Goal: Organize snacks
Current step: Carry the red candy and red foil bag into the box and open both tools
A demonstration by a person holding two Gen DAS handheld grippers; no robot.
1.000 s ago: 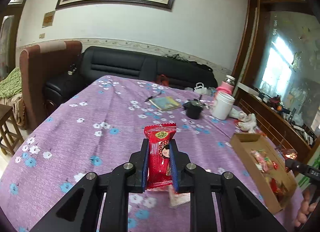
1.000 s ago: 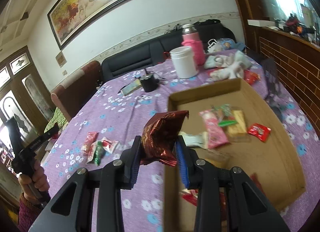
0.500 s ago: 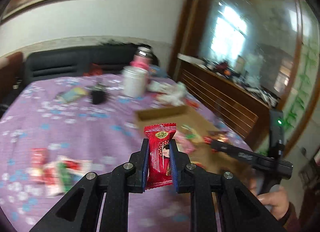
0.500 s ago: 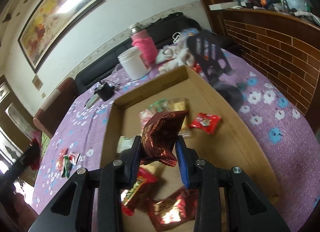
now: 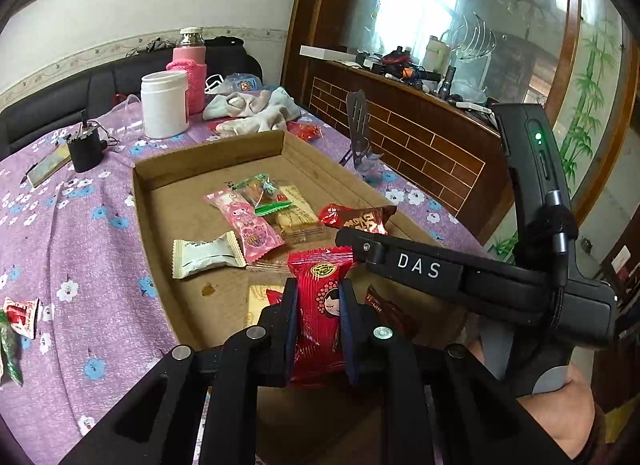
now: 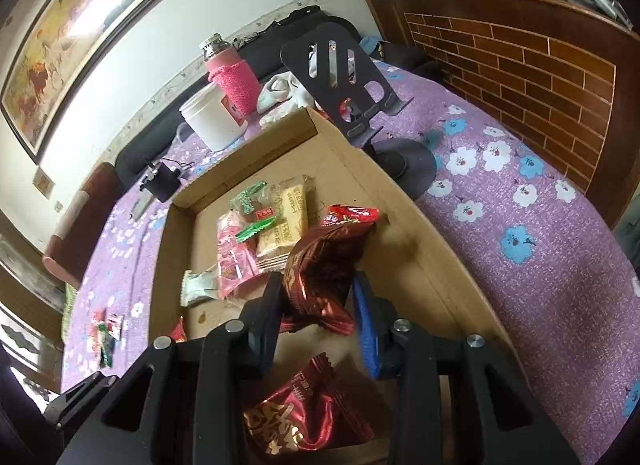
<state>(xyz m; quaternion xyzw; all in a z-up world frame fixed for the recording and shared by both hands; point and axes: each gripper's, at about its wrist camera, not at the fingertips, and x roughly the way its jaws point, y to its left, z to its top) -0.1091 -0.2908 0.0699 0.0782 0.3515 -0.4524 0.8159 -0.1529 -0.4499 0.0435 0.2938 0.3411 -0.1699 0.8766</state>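
Note:
My left gripper (image 5: 319, 299) is shut on a bright red snack packet (image 5: 320, 305) with a cartoon girl, held upright over the near end of the cardboard tray (image 5: 208, 161). My right gripper (image 6: 319, 297) has its jaws wider apart than before around a crumpled dark red foil packet (image 6: 322, 265) over the same tray (image 6: 404, 221); the right jaw stands off the foil. The right gripper's body (image 5: 420, 265) crosses the left wrist view. Pink, green, yellow, white and red snacks (image 5: 248, 221) lie in the tray. Another dark red packet (image 6: 300, 413) lies under the right gripper.
A white jar (image 5: 165, 103), pink-sleeved flask (image 5: 190, 73), crumpled cloths (image 5: 256, 109) and black phone stand (image 6: 344, 89) stand beyond the tray on the purple flowered tablecloth. Loose snacks (image 6: 105, 331) lie left of the tray. A brick-patterned cabinet (image 6: 520, 61) runs along the right.
Both grippers have swung over the tray. The left still holds its red packet. The right jaws have widened around the dark red foil packet.

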